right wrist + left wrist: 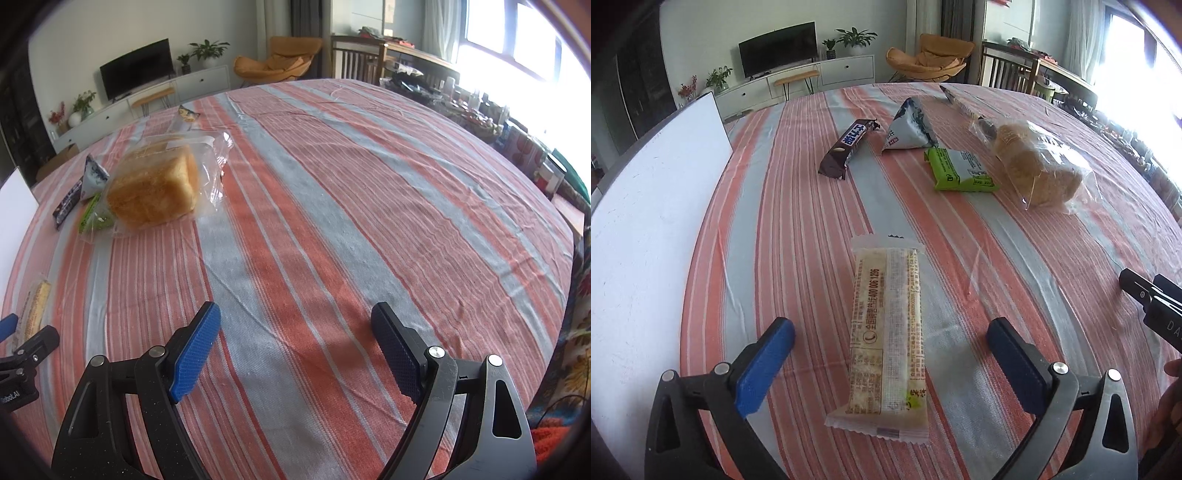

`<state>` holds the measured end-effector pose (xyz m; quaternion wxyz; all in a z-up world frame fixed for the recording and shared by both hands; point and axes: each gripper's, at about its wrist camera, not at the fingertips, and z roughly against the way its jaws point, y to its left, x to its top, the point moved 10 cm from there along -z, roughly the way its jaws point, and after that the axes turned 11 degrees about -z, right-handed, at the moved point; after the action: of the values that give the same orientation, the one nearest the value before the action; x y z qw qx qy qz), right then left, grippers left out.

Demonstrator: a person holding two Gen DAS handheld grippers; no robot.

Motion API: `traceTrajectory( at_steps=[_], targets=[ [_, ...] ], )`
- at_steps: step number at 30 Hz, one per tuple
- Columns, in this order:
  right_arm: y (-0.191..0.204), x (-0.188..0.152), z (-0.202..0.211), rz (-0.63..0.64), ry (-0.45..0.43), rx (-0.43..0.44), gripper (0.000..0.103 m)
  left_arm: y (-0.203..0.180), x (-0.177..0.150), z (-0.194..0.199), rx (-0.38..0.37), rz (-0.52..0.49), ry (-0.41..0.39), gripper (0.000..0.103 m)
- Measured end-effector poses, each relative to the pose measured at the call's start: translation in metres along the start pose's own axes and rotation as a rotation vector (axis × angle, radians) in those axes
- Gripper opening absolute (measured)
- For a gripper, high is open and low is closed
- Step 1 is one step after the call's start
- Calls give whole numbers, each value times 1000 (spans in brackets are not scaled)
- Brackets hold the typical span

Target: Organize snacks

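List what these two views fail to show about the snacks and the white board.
- Green packet, right wrist view: mostly hidden behind the bagged bread.
- Long packet, right wrist view: blurred near the left edge.
- White board, left wrist view: cut off by the left edge.
- Far packet, right wrist view: too small to identify.

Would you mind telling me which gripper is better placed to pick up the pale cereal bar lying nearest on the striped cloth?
Left. The left gripper has its jaws open on either side of the cereal bar. The right gripper, also open, faces bare tablecloth.
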<state>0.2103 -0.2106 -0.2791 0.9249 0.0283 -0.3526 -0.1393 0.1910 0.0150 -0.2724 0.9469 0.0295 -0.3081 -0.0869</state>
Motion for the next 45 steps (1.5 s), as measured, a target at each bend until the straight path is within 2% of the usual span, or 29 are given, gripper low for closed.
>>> traceTrajectory(
  at_steps=[25, 32, 34, 37, 39, 40, 41, 42, 43, 45],
  targets=[
    [0, 0, 0, 0, -1, 2, 86, 0, -1, 1, 3, 2, -4, 103],
    [3, 0, 1, -5, -3, 14, 86, 3, -5, 3, -11, -6, 27, 103],
    [1, 1, 3, -23, -8, 45, 86, 4, -6, 4, -12, -4, 36, 102],
    [1, 3, 8, -90, -10, 134, 85, 2, -5, 8, -17, -19, 21, 92],
    [5, 3, 12, -124, -4, 206, 85, -1, -3, 11, -28, -29, 8, 76],
    [10, 2, 14, -129, -1, 240, 85, -2, -2, 12, -34, -38, 1, 71],
    [15, 2, 18, -118, -5, 268, 85, -5, -1, 14, -43, -48, -8, 59],
    [21, 3, 22, -97, -12, 290, 85, -7, -1, 16, -47, -58, -14, 43],
    [27, 5, 27, -73, -24, 305, 85, -7, -1, 17, -37, -67, -13, 34],
    [38, 10, 35, -34, -28, 328, 85, -7, -2, 19, -42, -71, -21, 30]
  ],
)
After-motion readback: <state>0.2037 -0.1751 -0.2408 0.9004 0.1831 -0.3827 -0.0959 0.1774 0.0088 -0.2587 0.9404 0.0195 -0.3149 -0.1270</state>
